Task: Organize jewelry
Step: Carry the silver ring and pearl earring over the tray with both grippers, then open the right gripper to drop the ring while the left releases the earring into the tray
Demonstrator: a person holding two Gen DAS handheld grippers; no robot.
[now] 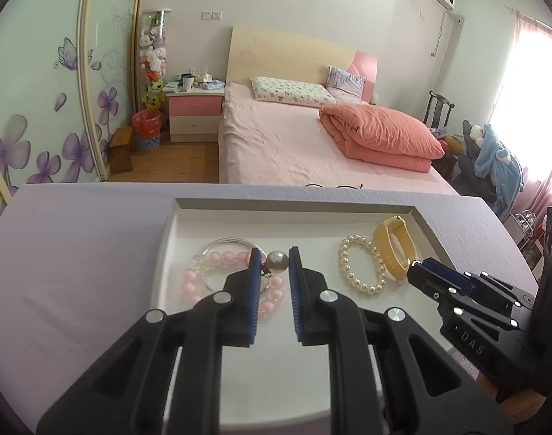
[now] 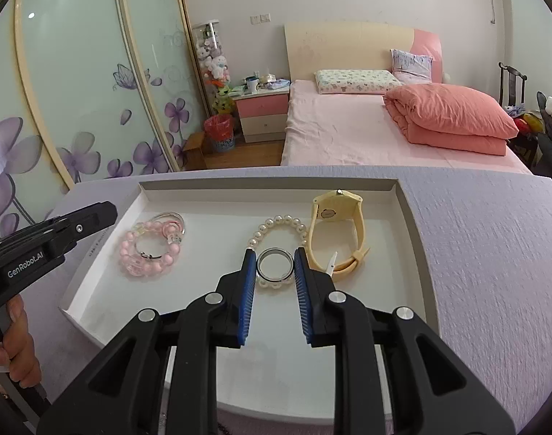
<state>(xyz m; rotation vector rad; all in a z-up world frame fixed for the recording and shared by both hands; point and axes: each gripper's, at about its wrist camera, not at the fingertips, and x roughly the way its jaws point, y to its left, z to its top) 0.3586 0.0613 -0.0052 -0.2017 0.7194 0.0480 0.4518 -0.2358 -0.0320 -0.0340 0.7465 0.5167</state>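
White tray [image 2: 402, 195] on a lilac cloth [image 2: 493, 253] holds most of the jewelry: pink bead bracelet [image 2: 145, 253] over at 9 o'clock, pearl bracelet [image 2: 279, 223] in the middle, yellow watch [image 2: 337, 232] at 2 o'clock. Left gripper [image 1: 273, 264] is clamped on a grey pearl bead [image 1: 277, 261], hanging right above the pink beads. Right gripper [image 2: 275, 264] is pinching a silver ring [image 2: 275, 265] over the near edge of the pearl bracelet, about 6 o'clock from it

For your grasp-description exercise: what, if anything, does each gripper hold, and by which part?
Left gripper pinches a grey pearl bead by its opposite sides. Right gripper clamps a silver ring across its outer rim, over the white tray.
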